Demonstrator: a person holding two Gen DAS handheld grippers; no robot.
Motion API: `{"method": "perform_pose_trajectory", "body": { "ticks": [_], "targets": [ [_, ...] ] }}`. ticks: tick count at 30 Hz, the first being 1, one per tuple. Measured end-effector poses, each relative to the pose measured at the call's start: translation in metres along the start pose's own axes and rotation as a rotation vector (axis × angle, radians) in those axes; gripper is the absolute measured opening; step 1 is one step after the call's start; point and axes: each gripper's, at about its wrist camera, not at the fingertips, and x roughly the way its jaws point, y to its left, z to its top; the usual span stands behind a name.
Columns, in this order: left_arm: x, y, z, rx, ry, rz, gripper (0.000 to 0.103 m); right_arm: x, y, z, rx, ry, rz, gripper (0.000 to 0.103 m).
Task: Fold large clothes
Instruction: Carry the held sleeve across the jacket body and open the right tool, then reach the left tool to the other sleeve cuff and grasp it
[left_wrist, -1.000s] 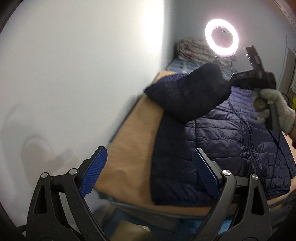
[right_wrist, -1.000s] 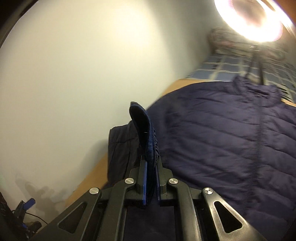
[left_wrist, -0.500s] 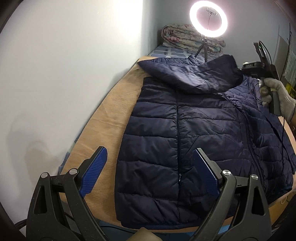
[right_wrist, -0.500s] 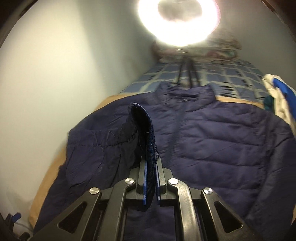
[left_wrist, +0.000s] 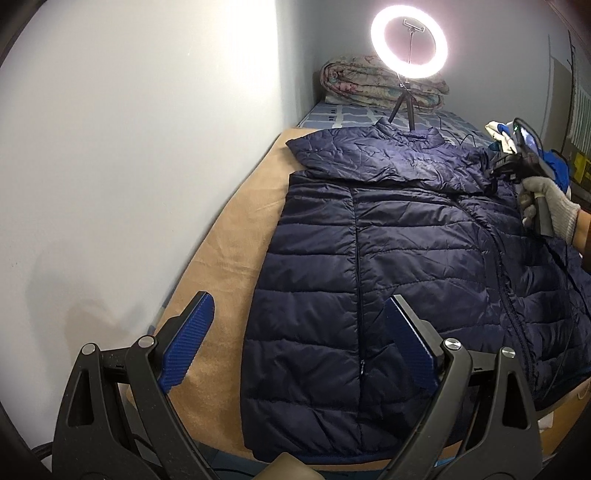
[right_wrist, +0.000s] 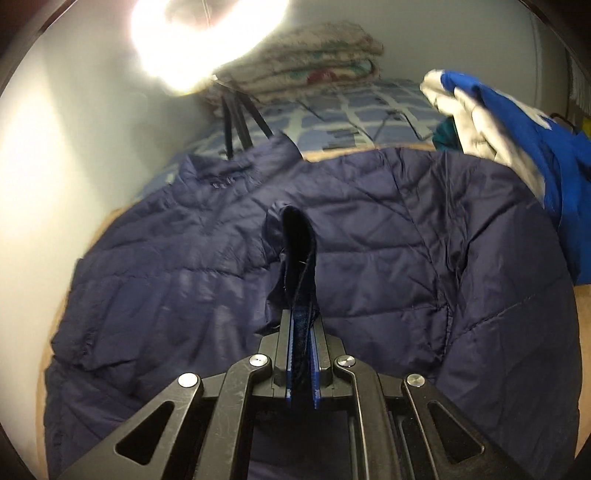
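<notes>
Navy quilted jacket (left_wrist: 424, 258), tan cover (left_wrist: 236, 236)

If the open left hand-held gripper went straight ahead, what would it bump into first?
Probably the jacket spread on the bed; the left hand-held gripper tilts down toward its lower part, though depth is hard to judge.

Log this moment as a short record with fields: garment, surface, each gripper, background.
garment: navy quilted puffer jacket, spread flat, one sleeve folded across its top
surface: tan cloth-covered bed
left gripper: open, empty, above jacket's hem
right gripper: shut on navy sleeve cuff
background: lit ring light on tripod, folded floral blanket
</notes>
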Motion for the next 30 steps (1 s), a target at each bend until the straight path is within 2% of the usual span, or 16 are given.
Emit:
{"method": "perform_pose_trajectory", "body": {
  "ticks": [5, 6, 9, 11, 15, 18, 23, 25, 30],
  "targets": [
    [-0.004, -0.004, 0.005, 0.012, -0.012, -0.002, 0.095, 0.017, -0.004, -0.004, -0.014, 0.075, -0.04, 0.008],
    [-0.006, -0.005, 0.006, 0.017, -0.017, -0.003, 0.095, 0.019, -0.005, -0.005, -0.014, 0.087, -0.039, 0.011],
    [-0.014, -0.007, 0.013, 0.03, -0.042, -0.005, 0.095, 0.005, -0.01, -0.005, -0.012, 0.055, -0.046, 0.034],
    [-0.02, -0.008, 0.018, 0.034, -0.062, -0.006, 0.095, -0.011, -0.016, -0.005, -0.005, 0.028, -0.029, 0.039],
    [-0.028, -0.01, 0.033, 0.032, -0.094, -0.02, 0.095, -0.059, -0.027, -0.007, -0.001, -0.035, 0.012, 0.047],
    [-0.037, -0.014, 0.046, 0.033, -0.126, -0.047, 0.095, -0.103, -0.038, -0.015, -0.002, -0.085, 0.029, 0.048],
    [-0.058, -0.033, 0.071, 0.098, -0.199, -0.056, 0.095, -0.179, -0.056, -0.043, -0.042, -0.146, -0.009, 0.052],
    [-0.066, -0.04, 0.08, 0.101, -0.221, -0.094, 0.095, -0.216, -0.07, -0.063, -0.035, -0.177, -0.028, 0.058],
    [-0.077, -0.069, 0.1, 0.145, -0.232, -0.219, 0.095, -0.276, -0.108, -0.112, -0.004, -0.183, -0.098, 0.058]
  ]
}}
